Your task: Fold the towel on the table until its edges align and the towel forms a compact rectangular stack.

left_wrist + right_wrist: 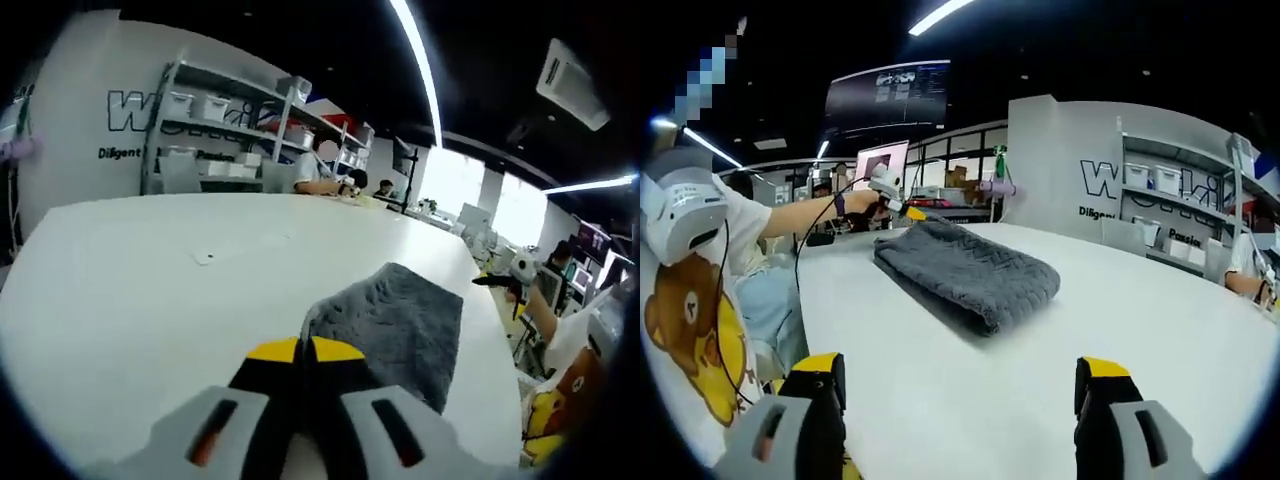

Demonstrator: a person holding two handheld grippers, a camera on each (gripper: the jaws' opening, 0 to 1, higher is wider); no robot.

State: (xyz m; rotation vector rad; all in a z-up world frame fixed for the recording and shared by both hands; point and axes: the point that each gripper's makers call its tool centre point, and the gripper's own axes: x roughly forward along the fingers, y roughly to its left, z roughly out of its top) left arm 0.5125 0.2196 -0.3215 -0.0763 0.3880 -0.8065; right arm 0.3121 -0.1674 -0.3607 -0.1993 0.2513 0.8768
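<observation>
Pinching the grey towel's (400, 325) corner, jaws together, the left hand-held gripper (304, 350) should carry it over cleanly, while the right hand-held gripper (965, 385), jaws apart, hovers over the white counter (1140, 320) and ought to pin the fold.

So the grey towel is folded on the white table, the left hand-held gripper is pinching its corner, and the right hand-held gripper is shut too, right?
Not quite: the right hand-held gripper is open, its jaws standing wide apart over the white table in the right gripper view. The rest holds: the grey towel lies folded, and the left hand-held gripper is shut at its corner.
</observation>
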